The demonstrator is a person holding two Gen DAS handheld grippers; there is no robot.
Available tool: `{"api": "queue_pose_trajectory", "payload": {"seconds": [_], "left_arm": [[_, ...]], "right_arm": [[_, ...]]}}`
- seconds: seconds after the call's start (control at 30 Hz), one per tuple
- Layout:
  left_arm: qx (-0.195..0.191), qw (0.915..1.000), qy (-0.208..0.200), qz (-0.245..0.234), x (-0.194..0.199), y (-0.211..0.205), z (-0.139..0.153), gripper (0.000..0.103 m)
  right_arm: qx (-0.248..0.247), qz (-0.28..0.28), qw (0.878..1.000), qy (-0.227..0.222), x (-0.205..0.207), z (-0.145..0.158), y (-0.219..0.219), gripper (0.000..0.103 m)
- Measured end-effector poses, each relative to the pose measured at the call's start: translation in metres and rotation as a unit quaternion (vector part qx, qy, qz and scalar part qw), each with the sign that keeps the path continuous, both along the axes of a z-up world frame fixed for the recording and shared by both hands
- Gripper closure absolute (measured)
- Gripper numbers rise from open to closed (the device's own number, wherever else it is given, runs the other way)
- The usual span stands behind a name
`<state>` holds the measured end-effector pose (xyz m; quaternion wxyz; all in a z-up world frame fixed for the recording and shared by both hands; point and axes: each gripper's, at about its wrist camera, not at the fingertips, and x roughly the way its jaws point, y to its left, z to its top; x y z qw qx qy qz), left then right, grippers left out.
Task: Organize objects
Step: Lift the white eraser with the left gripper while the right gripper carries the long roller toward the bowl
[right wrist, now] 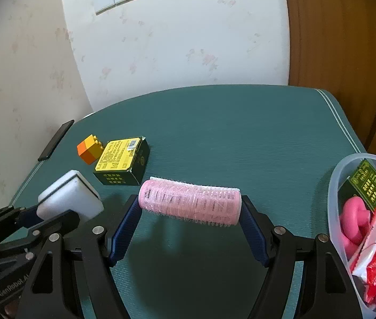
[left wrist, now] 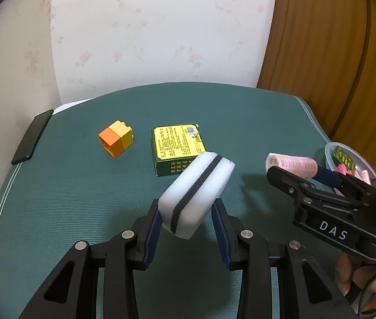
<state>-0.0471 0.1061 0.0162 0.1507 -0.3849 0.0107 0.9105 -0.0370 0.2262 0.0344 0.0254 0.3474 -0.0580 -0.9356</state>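
Black left gripper (left wrist: 185, 219) clamps a white sponge (left wrist: 197, 195) at lower centre; the right gripper (right wrist: 190, 212) pinches a pink roller (right wrist: 190, 204) end to end, long axis across the frame. Tub (right wrist: 333, 194) lies at right edge, nearer the right hand. "DAS" marks one gripper; the box (right wrist: 121, 159) print is unreadable.

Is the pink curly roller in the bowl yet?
Not yet. The pink roller is held above the green mat by the right tool; the clear bowl sits off to the right.

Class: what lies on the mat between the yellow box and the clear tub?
Only bare mat between box and tub, clearest in the right wrist view.
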Motion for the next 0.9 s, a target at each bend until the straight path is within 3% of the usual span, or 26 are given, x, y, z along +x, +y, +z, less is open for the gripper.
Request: {"api": "queue_pose_trajectory", "payload": {"seconds": [0.53, 0.9], "left_arm": [[0.013, 0.9999, 0.004, -0.011, 0.021, 0.019, 0.003, 0.063], [0.026, 0.9993, 0.002, -0.025, 0.037, 0.041, 0.005, 0.063]], "right_arm": [[-0.015, -0.024, 0.999, 0.028, 0.037, 0.012, 0.024, 0.029], [-0.012, -0.075, 0.996, 0.047, 0.082, 0.023, 0.086, 0.029]]}}
